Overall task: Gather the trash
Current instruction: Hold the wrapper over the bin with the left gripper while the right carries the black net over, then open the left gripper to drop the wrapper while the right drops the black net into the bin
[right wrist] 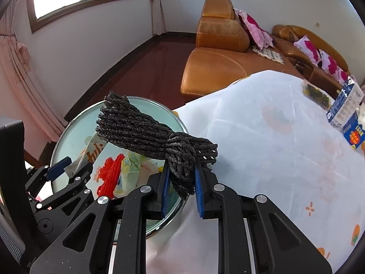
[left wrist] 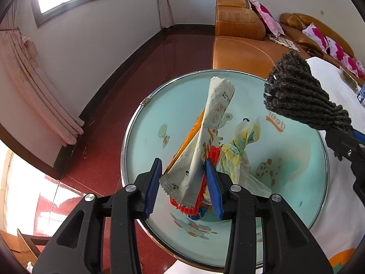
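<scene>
The left gripper (left wrist: 183, 178) stands over a round, metal-rimmed basin (left wrist: 136, 123) with a pale teal, cartoon-printed bottom. Between its blue pads sits a bunch of wrappers (left wrist: 205, 146): a long white packet with printed text and a serrated lower edge, an orange packet behind it, a piece of red foam netting, and crumpled yellow-and-clear plastic leaning toward the right pad. The pads flank the bunch closely, but I cannot tell whether they press on it. The right gripper (right wrist: 182, 180) is clenched around a coil of dark grey braided rope (right wrist: 141, 130), wound tight at its waist, whose looped end juts out above the basin's near-right rim. The basin rests at the left edge of a table draped in a white cloth (right wrist: 273, 137) with orange prints; boxes (right wrist: 346, 114) sit by its far right edge.
</scene>
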Tool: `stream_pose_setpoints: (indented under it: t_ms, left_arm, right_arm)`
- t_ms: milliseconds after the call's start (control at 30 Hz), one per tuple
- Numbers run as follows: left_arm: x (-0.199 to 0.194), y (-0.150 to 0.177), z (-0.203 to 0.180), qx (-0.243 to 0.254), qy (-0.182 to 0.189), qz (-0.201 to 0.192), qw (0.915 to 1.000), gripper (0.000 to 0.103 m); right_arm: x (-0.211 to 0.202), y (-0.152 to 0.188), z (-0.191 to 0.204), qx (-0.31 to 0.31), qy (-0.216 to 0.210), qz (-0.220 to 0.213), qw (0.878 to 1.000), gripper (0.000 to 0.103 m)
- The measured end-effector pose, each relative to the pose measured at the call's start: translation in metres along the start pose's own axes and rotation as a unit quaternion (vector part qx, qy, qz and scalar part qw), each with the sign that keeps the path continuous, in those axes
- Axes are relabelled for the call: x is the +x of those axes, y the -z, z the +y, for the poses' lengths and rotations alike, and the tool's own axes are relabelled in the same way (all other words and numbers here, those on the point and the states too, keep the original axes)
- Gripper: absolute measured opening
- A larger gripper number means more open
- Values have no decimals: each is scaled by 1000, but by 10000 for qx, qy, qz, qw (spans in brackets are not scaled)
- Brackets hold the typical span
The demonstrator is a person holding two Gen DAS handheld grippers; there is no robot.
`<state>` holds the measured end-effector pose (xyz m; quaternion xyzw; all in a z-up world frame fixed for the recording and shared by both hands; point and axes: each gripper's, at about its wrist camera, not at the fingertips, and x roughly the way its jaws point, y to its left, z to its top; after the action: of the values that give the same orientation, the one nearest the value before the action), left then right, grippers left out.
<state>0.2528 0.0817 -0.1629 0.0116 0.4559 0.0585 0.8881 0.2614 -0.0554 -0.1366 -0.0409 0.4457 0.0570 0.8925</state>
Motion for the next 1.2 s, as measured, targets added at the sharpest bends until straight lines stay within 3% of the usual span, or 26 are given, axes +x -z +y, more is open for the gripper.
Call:
stream_pose_setpoints:
  t_ms: [267,533,633,733,800,933,1200]
  left_arm:
    - [-1,1,-1,31,-62,28,10000,46]
    - [-3,1,-1,36,-68,29,10000,46]
    - [-3,0,-1,42,-81,39,10000,46]
    - [-4,-1,-1,12,-49,33,10000,51]
    - [-8,-1,-1,9,-87,-16,10000,66]
    - [-12,-2,2,-50,-75,-58,9999,69]
    - [-27,0,-2,-115,-113,-218,9996,85]
  right_arm:
    - [1,0,0,35,-198,-76,9998,27]
    - [-6,-4,0,75,-270,-183,9994,27]
    - [-10,-5,-2,118,-383,-239,9989,35]
    - [-15,-7,-1,128,-481,-351,9981,35]
    - [-21,-8,-3,235,-642,-462,9966,35]
    - [-34,-9,-6,326,-743,-693,9943,35]
    - [-43,-1,-22,650,-720,-726,9926,35]
